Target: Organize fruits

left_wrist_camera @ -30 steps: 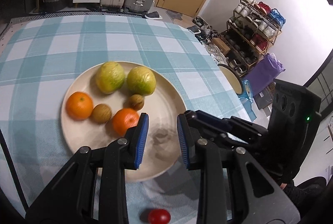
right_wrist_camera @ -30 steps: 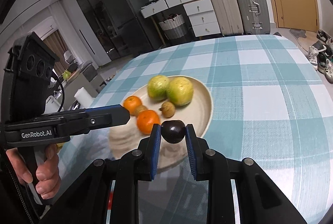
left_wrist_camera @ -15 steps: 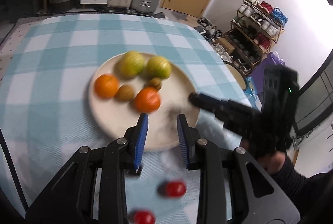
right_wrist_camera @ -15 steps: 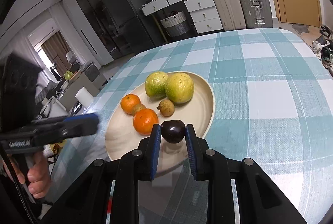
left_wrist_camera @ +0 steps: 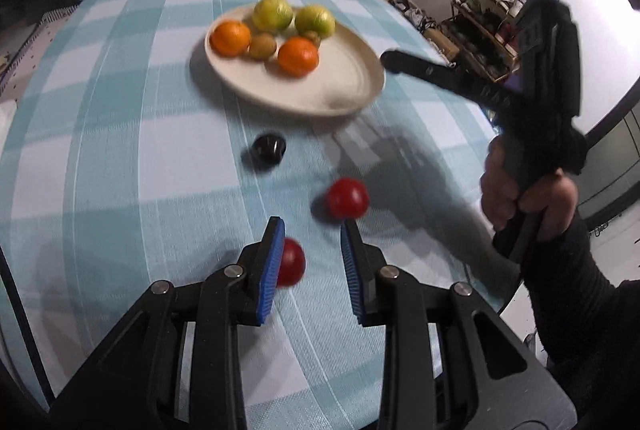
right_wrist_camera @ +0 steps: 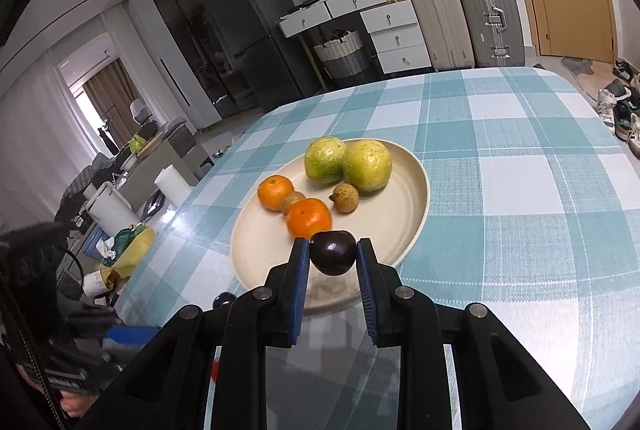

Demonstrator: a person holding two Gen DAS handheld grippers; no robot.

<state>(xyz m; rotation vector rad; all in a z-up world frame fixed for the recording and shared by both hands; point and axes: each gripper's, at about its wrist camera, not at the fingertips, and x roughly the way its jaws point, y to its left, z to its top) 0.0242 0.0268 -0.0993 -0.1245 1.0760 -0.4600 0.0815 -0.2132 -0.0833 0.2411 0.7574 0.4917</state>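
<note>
Gripping a glossy round plum (right_wrist_camera: 333,257) (dark-skinned), right claw (right_wrist_camera: 333,258) ribbed-padded.

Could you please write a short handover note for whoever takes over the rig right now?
Right gripper: jaws shut on a dark plum, held above the near rim of the plate.
Left gripper: jaws shut, holding nothing, above the tablecloth over a red tomato.
Done: on the plate are two green fruits, two oranges and two small brown fruits.
Left: set the held plum on the plate; then move the fruit off the plate: a second dark plum, the tomato under the left gripper, and another red tomato.
</note>
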